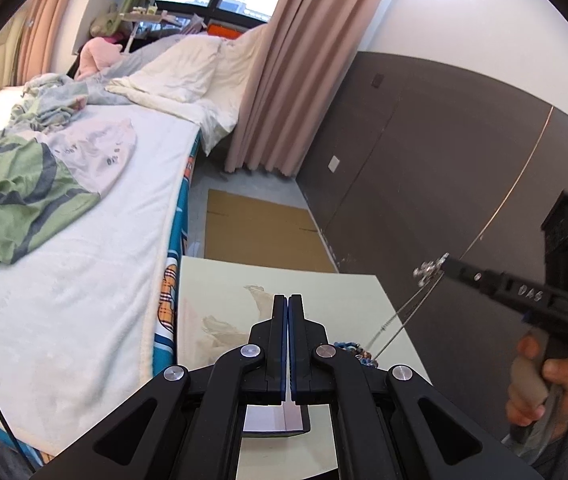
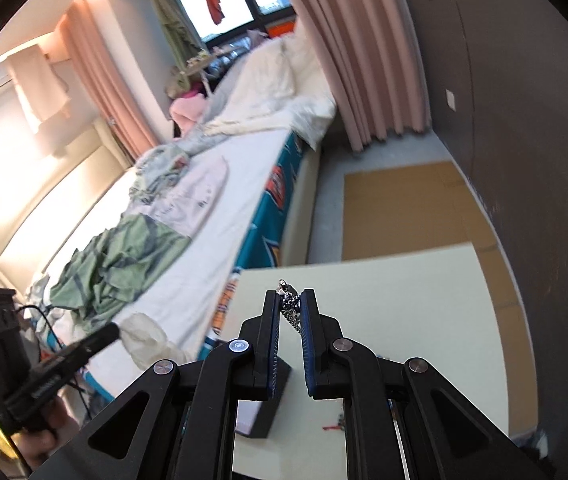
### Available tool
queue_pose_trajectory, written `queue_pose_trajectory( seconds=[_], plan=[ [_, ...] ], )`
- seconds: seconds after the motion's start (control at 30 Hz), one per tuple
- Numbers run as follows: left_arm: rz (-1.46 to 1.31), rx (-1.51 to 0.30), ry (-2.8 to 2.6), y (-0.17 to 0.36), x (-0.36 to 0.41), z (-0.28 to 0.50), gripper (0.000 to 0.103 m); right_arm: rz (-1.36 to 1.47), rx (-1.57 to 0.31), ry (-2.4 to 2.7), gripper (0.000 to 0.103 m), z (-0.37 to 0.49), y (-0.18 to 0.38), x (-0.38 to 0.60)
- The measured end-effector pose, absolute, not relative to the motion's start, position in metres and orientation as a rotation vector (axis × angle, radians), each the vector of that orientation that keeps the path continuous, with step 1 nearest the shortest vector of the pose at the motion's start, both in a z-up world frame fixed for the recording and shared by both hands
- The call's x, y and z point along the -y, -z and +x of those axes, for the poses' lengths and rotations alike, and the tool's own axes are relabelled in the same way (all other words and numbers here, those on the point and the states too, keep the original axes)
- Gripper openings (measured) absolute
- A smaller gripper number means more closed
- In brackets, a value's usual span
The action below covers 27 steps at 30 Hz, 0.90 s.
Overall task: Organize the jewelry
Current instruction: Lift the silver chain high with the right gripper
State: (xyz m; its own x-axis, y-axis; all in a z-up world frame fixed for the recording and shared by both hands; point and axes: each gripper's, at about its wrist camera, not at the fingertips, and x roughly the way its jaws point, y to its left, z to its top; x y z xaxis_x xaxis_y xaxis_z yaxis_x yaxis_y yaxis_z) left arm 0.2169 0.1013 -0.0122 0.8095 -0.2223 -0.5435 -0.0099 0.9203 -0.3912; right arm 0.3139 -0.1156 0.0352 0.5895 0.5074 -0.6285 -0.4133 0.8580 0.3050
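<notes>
Silver necklace (image 1: 411, 312) hangs slanting tableward from the pinching right tool (image 2: 291, 300); left tool (image 1: 287, 298) clenched empty.

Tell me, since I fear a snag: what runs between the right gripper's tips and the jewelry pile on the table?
In the left wrist view, the silver chain hangs taut from the right gripper to the jewelry pile; otherwise open air.

A pale cream table (image 1: 244, 280) lies under both grippers; a dark box with a white inside (image 2: 268, 408) rests on it beneath the fingers; a cluster of blue beaded jewelry (image 1: 353, 350) lies just right of the left gripper (image 1: 287, 300); a beige stain marks the top ahead of it.
</notes>
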Motion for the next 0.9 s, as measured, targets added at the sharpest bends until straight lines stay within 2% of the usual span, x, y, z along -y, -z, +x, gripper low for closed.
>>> queue_pose_trajectory(
  seconds=[0.27, 0.57, 0.9],
  plan=[
    [-0.412, -0.580, 0.108, -0.002, -0.115, 0.201, 0.000, 0.118, -0.652, -0.576, 0.012, 0.290, -0.095, 0.092],
    [-0.415, -0.552, 0.104, -0.013, -0.125, 0.195, 0.000, 0.123, -0.565, -0.618, 0.012, 0.271, -0.139, 0.071],
    [-0.419, -0.546, 0.104, -0.015, -0.128, 0.194, 0.000, 0.135, -0.534, -0.677, 0.012, 0.263, -0.152, 0.051]
  ],
)
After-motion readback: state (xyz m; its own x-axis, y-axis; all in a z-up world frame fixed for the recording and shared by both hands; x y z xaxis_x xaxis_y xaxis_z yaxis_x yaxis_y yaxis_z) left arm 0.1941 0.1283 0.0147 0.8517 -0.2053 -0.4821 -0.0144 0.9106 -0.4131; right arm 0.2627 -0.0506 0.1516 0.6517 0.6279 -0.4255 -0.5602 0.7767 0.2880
